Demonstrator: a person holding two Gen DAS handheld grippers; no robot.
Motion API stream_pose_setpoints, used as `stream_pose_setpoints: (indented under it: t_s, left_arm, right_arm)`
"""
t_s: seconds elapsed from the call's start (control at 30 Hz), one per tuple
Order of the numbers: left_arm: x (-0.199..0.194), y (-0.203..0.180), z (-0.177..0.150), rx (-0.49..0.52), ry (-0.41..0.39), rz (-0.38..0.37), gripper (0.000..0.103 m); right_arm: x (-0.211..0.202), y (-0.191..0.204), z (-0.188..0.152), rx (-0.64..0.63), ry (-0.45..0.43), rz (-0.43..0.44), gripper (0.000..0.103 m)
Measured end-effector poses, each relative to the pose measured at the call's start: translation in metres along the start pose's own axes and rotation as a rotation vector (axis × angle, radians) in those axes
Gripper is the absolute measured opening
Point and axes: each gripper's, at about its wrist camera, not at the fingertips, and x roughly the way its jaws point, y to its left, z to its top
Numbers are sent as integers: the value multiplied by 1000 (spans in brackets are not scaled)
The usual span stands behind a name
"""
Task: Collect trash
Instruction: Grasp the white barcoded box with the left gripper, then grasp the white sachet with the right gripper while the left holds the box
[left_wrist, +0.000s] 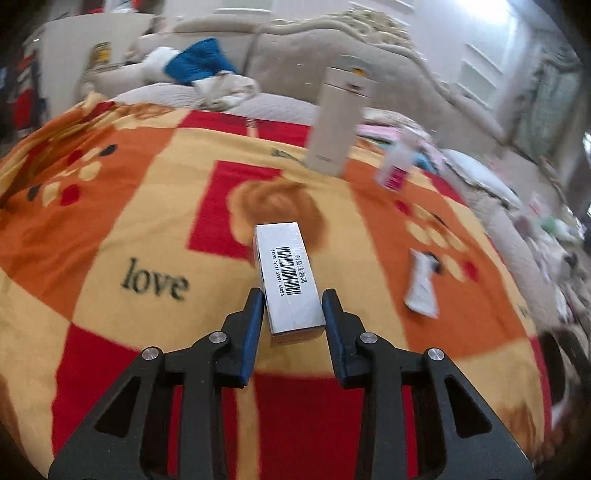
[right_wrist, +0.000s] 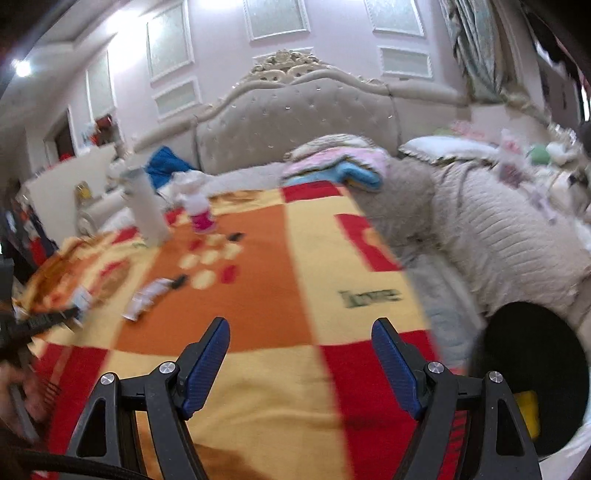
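A small white carton with a barcode lies on the orange, yellow and red blanket. My left gripper is around its near end, one finger on each side; the left finger touches it and the right stands close beside it. A torn white wrapper lies to the right, also in the right wrist view. A tall white box and a small bottle with a pink label stand farther back. My right gripper is open and empty above the blanket.
A black bin with a yellow item inside sits at the bed's right edge. Grey quilt, folded pink and blue cloths and a padded headboard lie behind. The left gripper shows at the right wrist view's left edge.
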Motion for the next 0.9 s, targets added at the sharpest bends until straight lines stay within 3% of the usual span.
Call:
stream_pose_setpoints:
  t_s: [0.2, 0.3, 0.43, 0.57, 0.63, 0.7, 0.8, 0.9]
  left_arm:
    - [0, -18, -28, 85, 51, 24, 28]
    - [2, -17, -27, 74, 43, 46, 28]
    - [3, -7, -26, 15, 34, 27, 28]
    - [2, -8, -26, 17, 37, 12, 28]
    - [3, -7, -25, 11, 41, 4, 28]
    - [2, -6, -25, 4, 40, 5, 28]
    - [2, -6, -26, 4, 41, 5, 28]
    - [2, -6, -26, 4, 43, 6, 28]
  right_arm:
    - [52, 71, 5, -42, 164, 132, 77]
    - [82, 109, 11, -67, 230, 163, 77]
    - [119, 139, 23, -42, 277, 180, 77]
    - [152, 167, 30, -56, 320, 157, 76]
    - [161, 179, 29, -96, 334, 138, 54]
    - [171, 188, 25, -139, 371, 118, 43]
    - [167, 193, 19, -221, 347, 71, 28]
    - [155, 172, 21, -183, 335, 129, 24]
